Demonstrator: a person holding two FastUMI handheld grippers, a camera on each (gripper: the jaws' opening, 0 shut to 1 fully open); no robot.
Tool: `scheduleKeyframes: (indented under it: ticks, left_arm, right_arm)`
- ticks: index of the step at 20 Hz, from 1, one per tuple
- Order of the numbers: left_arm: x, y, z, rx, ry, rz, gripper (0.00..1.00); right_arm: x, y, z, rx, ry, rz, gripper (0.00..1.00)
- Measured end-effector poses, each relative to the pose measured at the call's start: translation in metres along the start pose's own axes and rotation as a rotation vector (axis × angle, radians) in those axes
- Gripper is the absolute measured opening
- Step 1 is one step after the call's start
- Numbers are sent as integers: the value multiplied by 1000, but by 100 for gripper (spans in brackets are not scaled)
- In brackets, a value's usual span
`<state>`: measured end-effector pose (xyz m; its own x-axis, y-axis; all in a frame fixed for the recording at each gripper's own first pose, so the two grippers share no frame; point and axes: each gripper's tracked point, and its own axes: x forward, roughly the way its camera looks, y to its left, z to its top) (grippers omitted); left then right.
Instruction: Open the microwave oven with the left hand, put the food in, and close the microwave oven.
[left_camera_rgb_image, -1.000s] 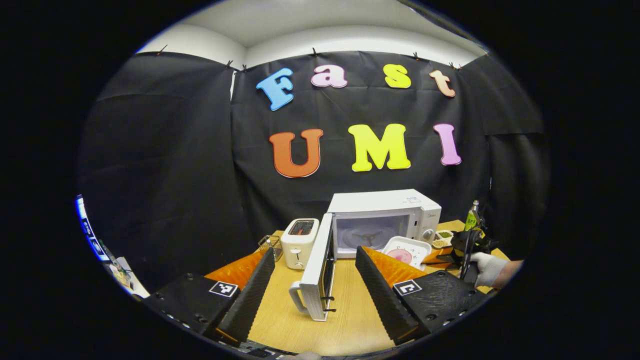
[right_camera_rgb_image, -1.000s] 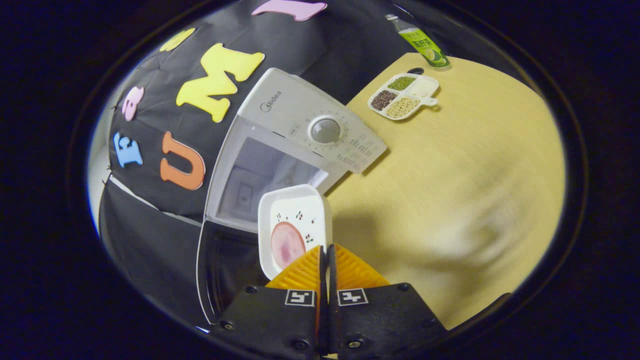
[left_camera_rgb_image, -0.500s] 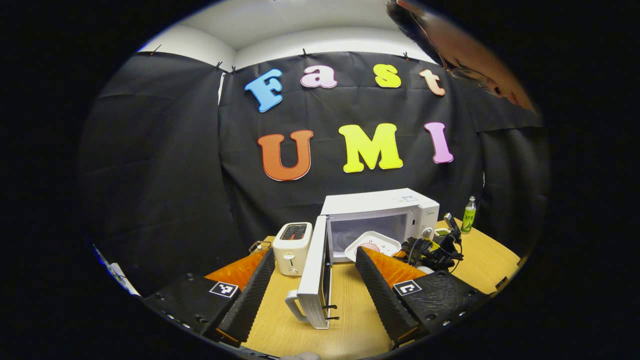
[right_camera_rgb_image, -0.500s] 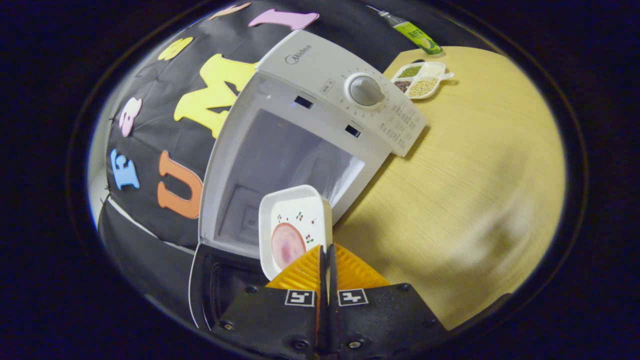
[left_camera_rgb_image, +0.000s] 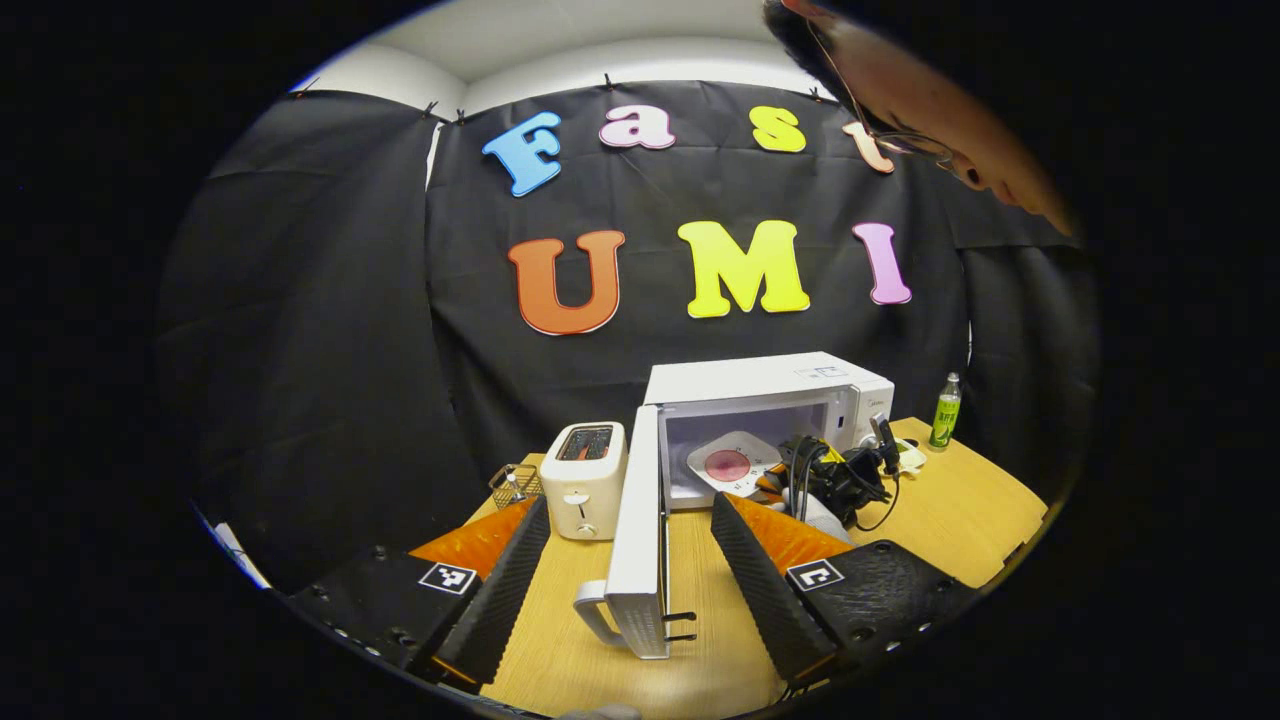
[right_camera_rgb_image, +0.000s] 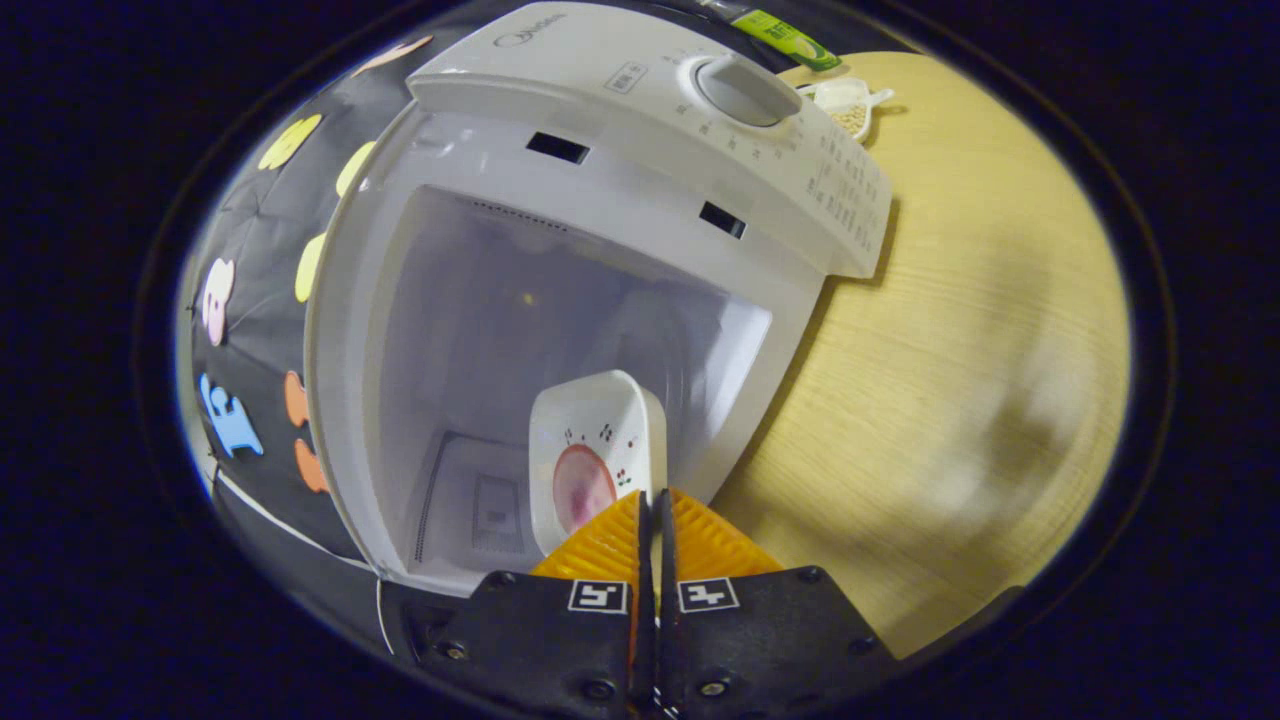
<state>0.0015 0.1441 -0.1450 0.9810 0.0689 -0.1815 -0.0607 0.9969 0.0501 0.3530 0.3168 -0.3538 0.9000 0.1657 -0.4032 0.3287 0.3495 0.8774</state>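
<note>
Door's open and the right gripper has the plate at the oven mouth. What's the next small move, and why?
Probably ease the white square plate with pink food deeper into the white microwave oven and lower it before letting go: the right gripper grips its rim, and the plate looks only partly inside.

white glossy smooth-cased microwave oven (right_camera_rgb_image: 640, 110), matt pale cavity walls | white glossy square plate (right_camera_rgb_image: 598, 455), smooth glazed look | light wood-grain tabletop (right_camera_rgb_image: 960, 330), smooth satin | white smooth plastic-looking toaster (left_camera_rgb_image: 583, 478) | green shiny plastic bottle (left_camera_rgb_image: 944, 411) | left gripper (left_camera_rgb_image: 630, 560) fingers (left_camera_rgb_image: 505, 590) ribbed, matt
</note>
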Motion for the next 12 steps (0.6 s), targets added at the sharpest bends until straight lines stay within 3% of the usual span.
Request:
scheduleKeyframes:
  ticks: [5, 9, 10, 12]
  left_arm:
    - [12, -4, -10, -10, 15, -19, 96]
    - [13, -3, -10, -7, 17, -22, 97]
    - [12, -3, -8, -11, 16, -29, 97]
    - [11, -1, -5, -5, 9, -29, 96]
  right_arm:
    - [21, 10, 13, -1, -63, 9, 5]
    - [22, 18, 21, 22, -96, 46, 12]
    - [20, 24, 20, 33, -97, 71, 7]
    - [12, 32, 19, -3, -82, 95, 55]
